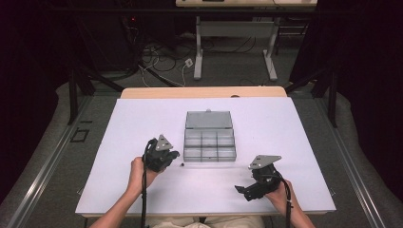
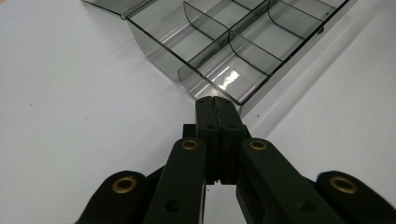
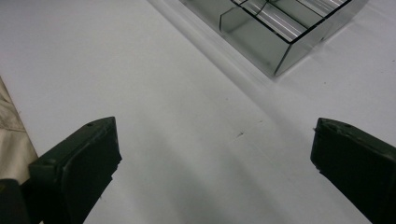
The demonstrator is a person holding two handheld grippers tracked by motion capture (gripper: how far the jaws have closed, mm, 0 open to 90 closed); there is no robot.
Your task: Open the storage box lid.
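A clear grey compartment box lies open at the table's middle, its lid folded flat behind it. My left gripper is just left of the box's front left corner, jaws shut, with nothing visible between them. In the left gripper view its closed tips point at the box's near wall, whose compartments look bare. A tiny dark item rests on the table beside the left gripper. My right gripper stands open near the front right, nothing between its fingers, a box corner ahead of it.
The white table top ends at a wooden edge at the back. Beyond it are a desk frame and floor cables. A small dark mark shows on the table ahead of the right gripper.
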